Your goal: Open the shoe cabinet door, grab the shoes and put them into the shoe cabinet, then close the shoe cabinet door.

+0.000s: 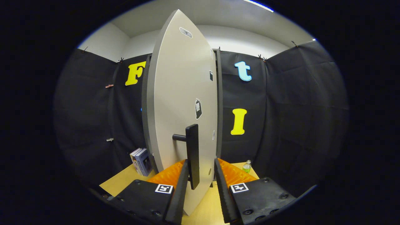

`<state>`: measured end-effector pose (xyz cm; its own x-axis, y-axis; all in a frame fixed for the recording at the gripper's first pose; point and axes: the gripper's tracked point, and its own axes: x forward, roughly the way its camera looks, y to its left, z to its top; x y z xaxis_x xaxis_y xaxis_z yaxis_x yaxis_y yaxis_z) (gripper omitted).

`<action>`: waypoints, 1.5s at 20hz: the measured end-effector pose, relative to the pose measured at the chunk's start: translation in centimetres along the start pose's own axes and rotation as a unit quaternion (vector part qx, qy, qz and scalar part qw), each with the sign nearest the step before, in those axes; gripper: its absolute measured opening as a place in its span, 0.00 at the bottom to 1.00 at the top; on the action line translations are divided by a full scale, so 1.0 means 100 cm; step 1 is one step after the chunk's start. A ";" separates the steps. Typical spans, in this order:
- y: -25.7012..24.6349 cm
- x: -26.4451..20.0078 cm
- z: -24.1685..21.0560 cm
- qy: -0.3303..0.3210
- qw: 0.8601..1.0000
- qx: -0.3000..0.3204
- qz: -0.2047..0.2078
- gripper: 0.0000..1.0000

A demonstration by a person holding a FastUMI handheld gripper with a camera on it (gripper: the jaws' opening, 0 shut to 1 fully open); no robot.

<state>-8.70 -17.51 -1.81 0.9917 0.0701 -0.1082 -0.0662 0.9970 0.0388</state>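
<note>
the fingers (200, 184) stand apart, a moderate gap between them, with the door's handle (193, 156) and the door's near edge sitting in that gap. whether either finger actually presses the handle cannot be told; the left finger looks just beside the handle bar, the right finger stands clear of it with door panel showing between, so this reads as parted around the handle, not clamped on it.

going left to right: at about 8 o'clock from the handle a stack of books (141, 162) stands on the tabletop (120, 181), just left of the cabinet. next comes the shoe cabinet door (181, 103), a pale panel swung partly out so it is seen nearly edge-on, rising toward 12 o'clock above the fingers. the dark cabinet frame (219, 103) runs along the door's right side. at about 4 o'clock from the handle a small bottle (247, 166) stands on the tabletop near the booth wall.

as a judgement, the door is ajar, so this is either the opening or the closing step. no shoes can be made out here, and the cabinet's inside is hidden, so what is left cannot be settled.
</note>
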 end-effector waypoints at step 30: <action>0.123 0.032 -0.152 0.130 0.991 -0.003 0.038 0.48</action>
<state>-7.98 -4.58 -16.75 0.9221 0.1506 -0.3565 -0.1415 0.9886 0.0517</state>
